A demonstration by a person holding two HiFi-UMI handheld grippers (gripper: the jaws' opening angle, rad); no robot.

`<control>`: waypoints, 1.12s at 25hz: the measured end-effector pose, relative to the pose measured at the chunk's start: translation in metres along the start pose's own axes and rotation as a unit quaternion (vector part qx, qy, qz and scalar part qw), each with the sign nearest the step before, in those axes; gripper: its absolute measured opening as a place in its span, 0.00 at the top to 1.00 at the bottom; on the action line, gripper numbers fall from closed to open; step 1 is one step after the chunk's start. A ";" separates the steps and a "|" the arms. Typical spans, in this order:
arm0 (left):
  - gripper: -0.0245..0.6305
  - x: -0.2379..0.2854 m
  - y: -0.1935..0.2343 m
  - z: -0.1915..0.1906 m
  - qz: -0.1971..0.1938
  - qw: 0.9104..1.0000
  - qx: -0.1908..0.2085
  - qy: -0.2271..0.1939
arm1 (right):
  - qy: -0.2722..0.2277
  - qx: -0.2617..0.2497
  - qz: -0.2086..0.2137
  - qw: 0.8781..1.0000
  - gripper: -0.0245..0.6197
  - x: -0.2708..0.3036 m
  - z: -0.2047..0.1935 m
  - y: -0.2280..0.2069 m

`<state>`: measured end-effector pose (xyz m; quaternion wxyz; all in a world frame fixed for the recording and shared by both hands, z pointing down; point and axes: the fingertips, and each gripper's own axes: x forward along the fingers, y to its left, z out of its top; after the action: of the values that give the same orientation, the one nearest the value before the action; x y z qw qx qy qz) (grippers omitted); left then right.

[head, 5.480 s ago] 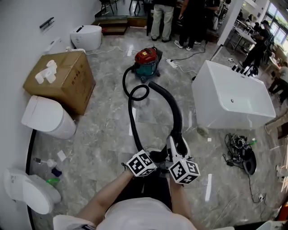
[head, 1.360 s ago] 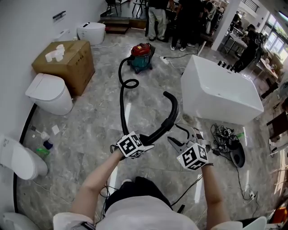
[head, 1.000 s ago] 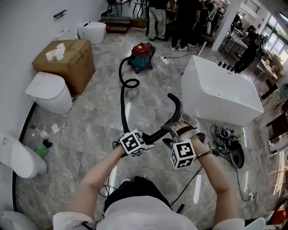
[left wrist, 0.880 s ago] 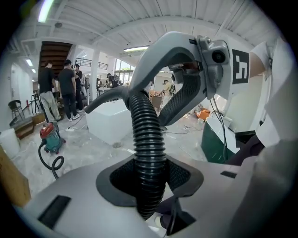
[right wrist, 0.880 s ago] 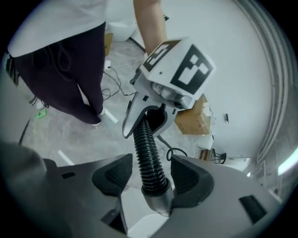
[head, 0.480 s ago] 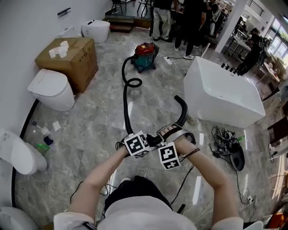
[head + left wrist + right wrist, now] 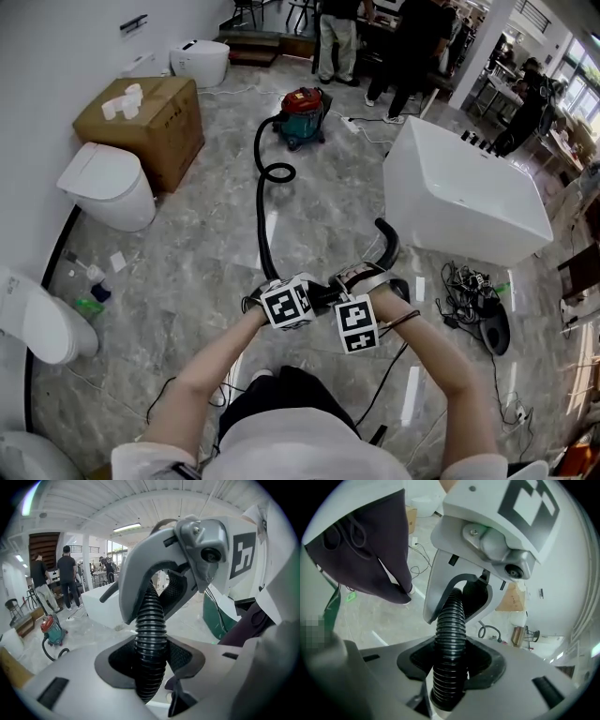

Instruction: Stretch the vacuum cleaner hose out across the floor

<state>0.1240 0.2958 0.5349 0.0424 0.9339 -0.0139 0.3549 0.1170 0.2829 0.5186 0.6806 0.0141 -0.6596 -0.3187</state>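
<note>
Black hose (image 7: 262, 211) is clamped in the left gripper (image 7: 151, 623) and the right gripper (image 7: 451, 620), whose jaws just closed.

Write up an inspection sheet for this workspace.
Surface: glossy grey stone-look floor.
Job's things: black hose runs from the red vacuum cleaner, one loop near it, free end lifted.
Clutter: cardboard box, bottles by the wall.
Grippers: left hand-held gripper shut on the hose; right hand-held gripper, jaws just closing, shut on it too.
Cables: cable tangle beside the bathtub.
Surroundings: toilets, people standing at the far end.
</note>
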 end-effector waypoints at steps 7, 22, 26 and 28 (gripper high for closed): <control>0.69 -0.006 0.011 0.001 0.046 0.999 0.021 0.015 | -0.035 0.076 0.017 0.996 0.69 -0.002 0.000 -0.004; 0.63 -0.035 0.019 -0.008 0.111 0.994 0.004 -0.019 | -0.067 0.111 0.024 0.991 0.69 -0.005 0.020 -0.015; 0.59 -0.041 0.020 -0.011 0.117 0.993 -0.007 -0.027 | -0.065 0.121 0.019 0.990 0.69 -0.002 0.019 -0.018; 0.53 -0.043 0.018 -0.013 0.119 0.993 0.001 -0.021 | -0.063 0.133 0.018 0.989 0.69 0.000 0.017 -0.021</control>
<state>0.0822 0.2786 0.5174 -0.0012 0.9329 -0.1258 0.3374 0.0930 0.2732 0.5117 0.6350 0.0724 -0.7380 -0.2166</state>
